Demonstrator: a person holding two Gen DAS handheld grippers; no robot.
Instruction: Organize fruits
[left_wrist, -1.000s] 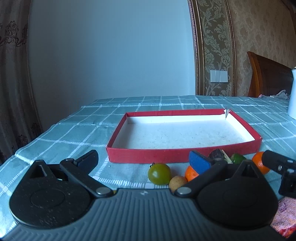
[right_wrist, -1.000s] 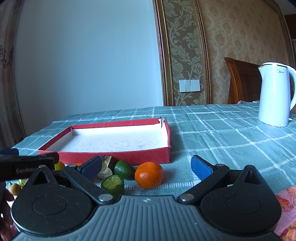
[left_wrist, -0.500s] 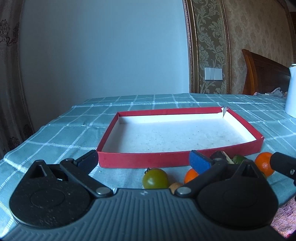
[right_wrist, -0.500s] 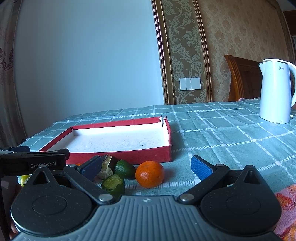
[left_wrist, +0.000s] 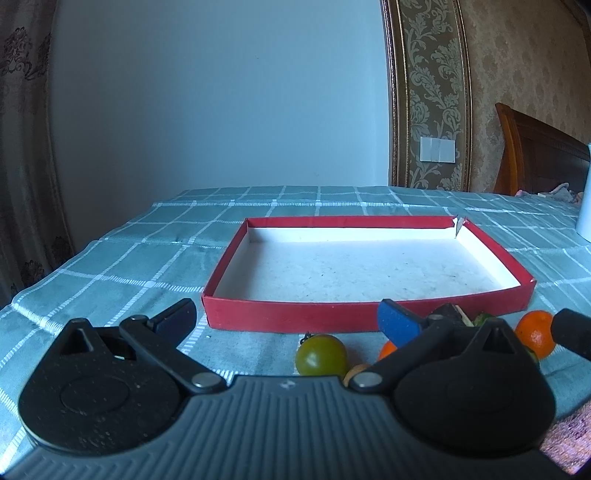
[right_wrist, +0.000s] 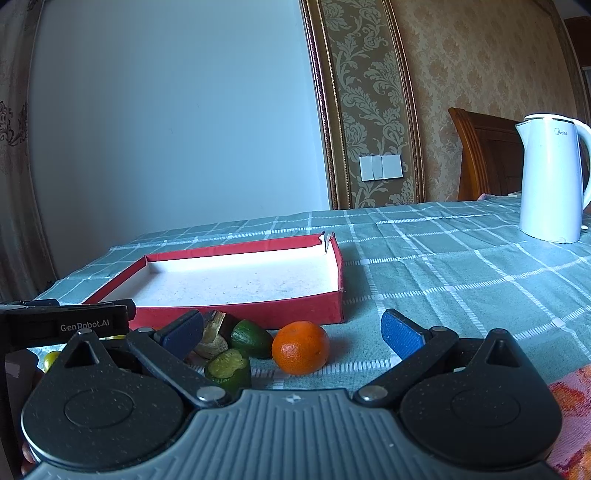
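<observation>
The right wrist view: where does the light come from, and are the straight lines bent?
Right wrist view: the orange is bright on its left and casts its shadow to the right, so light comes from the left; the wall trim bows near the edges. Left wrist view: the tray rim curves from the fisheye.

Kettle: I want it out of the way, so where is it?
In the right wrist view the white kettle stands far right on the checked tablecloth, well apart from the red tray.
</observation>
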